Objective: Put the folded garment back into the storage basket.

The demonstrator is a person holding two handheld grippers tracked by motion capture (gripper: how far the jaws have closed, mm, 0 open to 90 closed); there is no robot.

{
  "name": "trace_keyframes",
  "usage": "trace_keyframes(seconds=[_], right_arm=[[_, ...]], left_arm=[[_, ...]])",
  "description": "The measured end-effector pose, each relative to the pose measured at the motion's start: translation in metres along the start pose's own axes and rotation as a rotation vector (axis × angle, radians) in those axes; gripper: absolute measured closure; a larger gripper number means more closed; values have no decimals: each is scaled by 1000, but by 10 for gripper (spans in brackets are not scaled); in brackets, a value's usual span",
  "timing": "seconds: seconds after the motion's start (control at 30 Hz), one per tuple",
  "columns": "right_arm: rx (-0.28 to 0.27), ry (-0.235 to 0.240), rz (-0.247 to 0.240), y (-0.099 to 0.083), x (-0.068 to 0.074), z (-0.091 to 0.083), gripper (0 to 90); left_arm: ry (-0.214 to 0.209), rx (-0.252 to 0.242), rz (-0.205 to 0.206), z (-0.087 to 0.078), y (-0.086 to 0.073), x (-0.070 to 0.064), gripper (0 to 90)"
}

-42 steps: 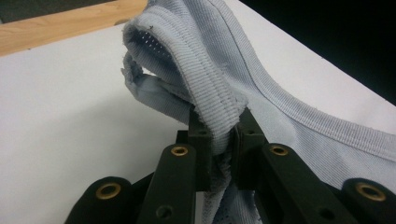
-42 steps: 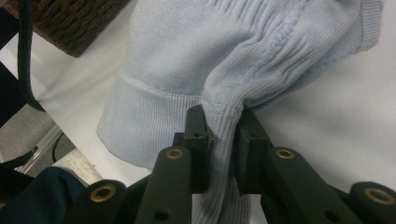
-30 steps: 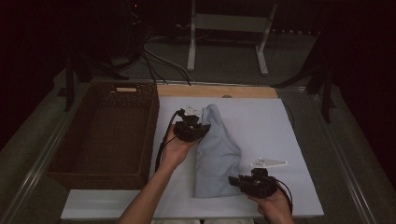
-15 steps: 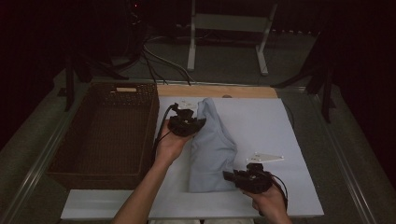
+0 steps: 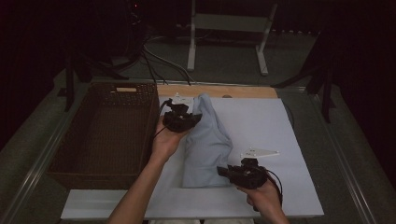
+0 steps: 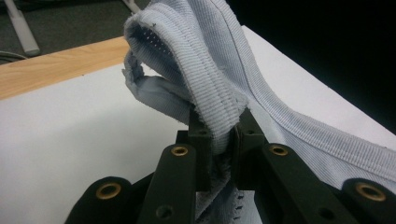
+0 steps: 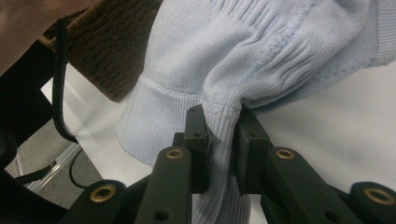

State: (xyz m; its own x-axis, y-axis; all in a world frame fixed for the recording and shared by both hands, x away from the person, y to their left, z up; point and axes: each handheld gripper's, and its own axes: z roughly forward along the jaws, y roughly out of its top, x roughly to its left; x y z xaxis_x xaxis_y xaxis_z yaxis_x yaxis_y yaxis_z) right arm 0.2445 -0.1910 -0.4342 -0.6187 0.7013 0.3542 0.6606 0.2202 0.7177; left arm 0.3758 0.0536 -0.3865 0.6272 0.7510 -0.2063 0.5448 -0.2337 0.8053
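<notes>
A light blue knitted garment (image 5: 205, 140) lies folded lengthwise on the white board (image 5: 261, 126). My left gripper (image 5: 194, 119) is shut on its far end, where a ribbed edge (image 6: 205, 93) bunches up between the jaws of the left gripper (image 6: 218, 135). My right gripper (image 5: 223, 171) is shut on the near end at the board's front; the ribbed knit (image 7: 261, 70) is pinched between the jaws of the right gripper (image 7: 223, 126). Both ends are lifted slightly off the board.
A dark wicker basket (image 5: 70, 144) stands at the left of the board, also seen as brown weave (image 7: 112, 51) behind the cloth. A wooden strip (image 5: 219, 91) runs along the board's far edge. The board's right half is bare white surface.
Both grippers have shifted left with the garment, which now lies closer to the basket. The right gripper has moved from the garment's right side to its near bottom edge.
</notes>
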Motion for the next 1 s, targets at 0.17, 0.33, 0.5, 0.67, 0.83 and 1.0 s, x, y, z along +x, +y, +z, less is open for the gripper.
trace_keyframes(seconds=[0.17, 0.33, 0.5, 0.67, 0.83, 1.0], right_arm=[[-1, 6, -6, 6, 3, 2, 782], [-3, 12, -9, 12, 6, 3, 782], [-6, 18, -12, 17, 8, 3, 782], [-7, 24, -15, 23, 10, 4, 782], [-7, 31, -18, 28, 12, 5, 782], [-7, 39, -13, 32, 14, 6, 782]], left_arm=[[0, -9, -11, -4, 3, 3, 832], [4, -12, -12, -8, 6, 5, 832], [6, -13, -13, -12, 9, 8, 832], [9, -14, -18, -15, 11, 11, 832], [12, -14, -19, -18, 13, 14, 832], [12, -16, -23, -21, 15, 16, 832]])
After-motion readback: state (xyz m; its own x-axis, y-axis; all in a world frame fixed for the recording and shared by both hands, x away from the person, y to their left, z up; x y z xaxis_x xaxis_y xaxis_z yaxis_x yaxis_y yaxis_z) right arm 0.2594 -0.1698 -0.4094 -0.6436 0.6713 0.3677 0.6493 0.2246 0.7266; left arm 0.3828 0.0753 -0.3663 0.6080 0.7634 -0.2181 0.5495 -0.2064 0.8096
